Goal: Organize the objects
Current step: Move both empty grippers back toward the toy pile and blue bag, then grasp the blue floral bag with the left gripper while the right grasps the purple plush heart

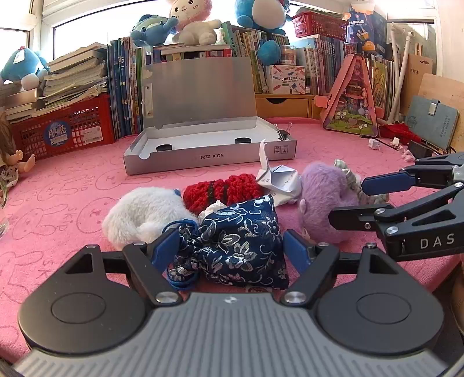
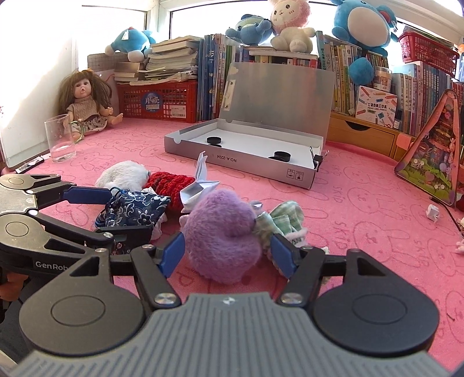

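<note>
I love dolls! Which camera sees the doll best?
The right wrist view. There the doll sits whole in the far left corner, face, brown hair and legs all showing, behind a glass. The left wrist view catches only a sliver of it at the left edge: some hair, an arm and a foot.

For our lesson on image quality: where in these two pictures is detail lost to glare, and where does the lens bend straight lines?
Left wrist view: the window behind the plush toys is blown out white; the silver box bows slightly. Right wrist view: the window and the left wall are washed out; the bookshelf row curves toward the frame edges.
</note>
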Demonstrator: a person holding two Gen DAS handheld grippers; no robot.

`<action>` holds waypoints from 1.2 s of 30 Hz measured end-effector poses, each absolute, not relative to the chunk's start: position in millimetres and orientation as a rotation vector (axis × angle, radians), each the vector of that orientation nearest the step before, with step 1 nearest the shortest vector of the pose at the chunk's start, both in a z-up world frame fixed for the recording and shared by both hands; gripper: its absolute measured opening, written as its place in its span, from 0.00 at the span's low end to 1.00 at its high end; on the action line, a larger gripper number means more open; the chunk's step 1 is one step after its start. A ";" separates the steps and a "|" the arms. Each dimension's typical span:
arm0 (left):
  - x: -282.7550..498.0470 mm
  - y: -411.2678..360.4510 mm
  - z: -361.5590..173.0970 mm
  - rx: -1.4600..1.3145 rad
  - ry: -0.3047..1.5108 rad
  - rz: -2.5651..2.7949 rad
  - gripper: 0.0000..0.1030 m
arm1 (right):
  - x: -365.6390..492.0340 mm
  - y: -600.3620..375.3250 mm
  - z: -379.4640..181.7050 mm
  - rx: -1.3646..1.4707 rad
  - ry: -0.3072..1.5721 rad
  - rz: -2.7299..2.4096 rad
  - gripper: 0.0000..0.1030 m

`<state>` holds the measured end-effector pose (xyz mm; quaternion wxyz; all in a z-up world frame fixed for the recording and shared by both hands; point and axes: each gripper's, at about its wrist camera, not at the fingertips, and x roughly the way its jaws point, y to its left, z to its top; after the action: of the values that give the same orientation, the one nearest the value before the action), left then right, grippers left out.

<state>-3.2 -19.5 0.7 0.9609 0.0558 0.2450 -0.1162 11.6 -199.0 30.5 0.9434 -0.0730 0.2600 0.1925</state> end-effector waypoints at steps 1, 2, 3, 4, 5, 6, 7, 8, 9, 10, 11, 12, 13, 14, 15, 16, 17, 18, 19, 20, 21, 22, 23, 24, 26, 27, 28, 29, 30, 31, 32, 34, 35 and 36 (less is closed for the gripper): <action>-1.7 -20.3 -0.1 0.114 0.496 -0.234 0.80 | 10.9 -200.5 30.5 -0.149 0.531 0.391 0.73; -0.4 -21.4 -1.4 0.116 0.497 -0.232 0.80 | 10.2 -201.8 30.7 -0.146 0.533 0.389 0.73; 1.1 -22.5 -2.7 0.118 0.498 -0.229 0.80 | 9.8 -203.1 30.9 -0.144 0.535 0.387 0.73; 1.7 -24.1 -4.5 0.118 0.498 -0.224 0.80 | 10.3 -204.6 31.1 -0.141 0.538 0.382 0.73; 3.0 -25.0 -5.8 0.118 0.499 -0.222 0.80 | 10.2 -206.0 31.1 -0.138 0.540 0.378 0.73; 4.2 -25.8 -7.4 0.118 0.501 -0.217 0.79 | 10.4 -206.7 30.8 -0.135 0.542 0.375 0.73; 4.4 -26.6 -8.5 0.119 0.498 -0.206 0.77 | 11.0 -207.5 30.4 -0.131 0.545 0.373 0.73; 4.1 -26.9 -8.8 0.122 0.493 -0.198 0.71 | 11.3 -207.8 30.0 -0.128 0.548 0.374 0.74; 2.8 -26.6 -8.4 0.130 0.488 -0.191 0.68 | 11.7 -207.3 29.7 -0.124 0.551 0.374 0.74; 1.6 -25.2 -7.2 0.129 0.483 -0.191 0.65 | 12.2 -206.6 29.2 -0.123 0.553 0.376 0.73; 0.8 -23.1 -6.0 0.123 0.481 -0.195 0.64 | 12.5 -205.4 28.3 -0.123 0.554 0.379 0.73; -0.6 -19.3 -3.6 0.109 0.479 -0.198 0.64 | 13.2 -204.4 27.7 -0.124 0.555 0.381 0.73; -1.7 -16.6 -2.1 0.102 0.476 -0.196 0.63 | 14.4 -203.1 27.0 -0.124 0.556 0.384 0.73; -3.4 -14.0 -0.5 0.099 0.473 -0.191 0.63 | 15.2 -202.0 26.4 -0.123 0.557 0.385 0.74; -5.6 -10.4 1.3 0.099 0.467 -0.181 0.63 | 16.4 -200.2 25.6 -0.121 0.557 0.385 0.73; -7.7 -7.6 2.8 0.099 0.462 -0.172 0.63 | 17.7 -198.9 25.0 -0.118 0.558 0.384 0.74; -9.5 -4.4 3.6 0.098 0.456 -0.164 0.63 | 19.4 -197.3 24.3 -0.113 0.557 0.379 0.74; -11.3 -1.3 4.3 0.098 0.450 -0.155 0.63 | 20.9 -196.2 23.7 -0.107 0.554 0.374 0.77; -13.5 1.7 4.6 0.098 0.444 -0.146 0.63 | 22.6 -194.8 22.8 -0.101 0.549 0.367 0.77; -15.3 4.4 4.1 0.099 0.442 -0.142 0.64 | 24.3 -193.9 21.6 -0.095 0.548 0.363 0.78; -16.9 6.6 3.2 0.103 0.441 -0.136 0.65 | 25.5 -193.2 20.6 -0.090 0.548 0.363 0.79; -18.2 8.2 1.9 0.106 0.441 -0.129 0.65 | 26.8 -192.4 19.0 -0.084 0.549 0.363 0.79; -19.1 9.0 0.8 0.109 0.441 -0.123 0.66 | 27.5 -191.5 17.9 -0.082 0.550 0.364 0.80; -20.1 9.2 -0.8 0.115 0.443 -0.114 0.67 | 28.3 -189.8 16.4 -0.083 0.550 0.364 0.81; -21.3 8.4 -3.4 0.127 0.441 -0.099 0.71 | 29.3 -186.0 14.1 -0.093 0.543 0.356 0.82; -22.3 7.9 -4.3 0.132 0.438 -0.094 0.72 | 30.1 -184.5 13.6 -0.098 0.540 0.352 0.83; -23.4 7.6 -5.2 0.138 0.433 -0.091 0.76 | 30.1 -183.2 12.6 -0.102 0.537 0.348 0.83; -24.5 7.1 -5.7 0.143 0.427 -0.086 0.79 | 30.2 -182.2 11.8 -0.105 0.535 0.347 0.84; -25.3 6.4 -6.0 0.148 0.424 -0.083 0.79 | 30.4 -181.2 11.0 -0.108 0.534 0.346 0.84; -25.6 6.2 -6.5 0.150 0.425 -0.082 0.80 | 30.7 -180.5 10.1 -0.110 0.536 0.344 0.84; -25.7 6.6 -6.9 0.145 0.427 -0.082 0.80 | 30.7 -179.6 8.8 -0.112 0.538 0.340 0.84; -25.0 8.1 -7.8 0.129 0.438 -0.085 0.81 | 31.4 -179.8 6.4 -0.111 0.547 0.339 0.84; -24.3 9.0 -8.6 0.121 0.445 -0.089 0.82 | 31.8 -179.8 5.4 -0.109 0.551 0.338 0.84; -23.4 9.9 -9.6 0.114 0.454 -0.092 0.83 | 32.2 -180.0 4.4 -0.107 0.554 0.338 0.84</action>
<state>-23.4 9.9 -9.6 0.9717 0.0562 0.2251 -0.0455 32.2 -180.0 4.4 0.9464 -0.0524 0.2719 0.1661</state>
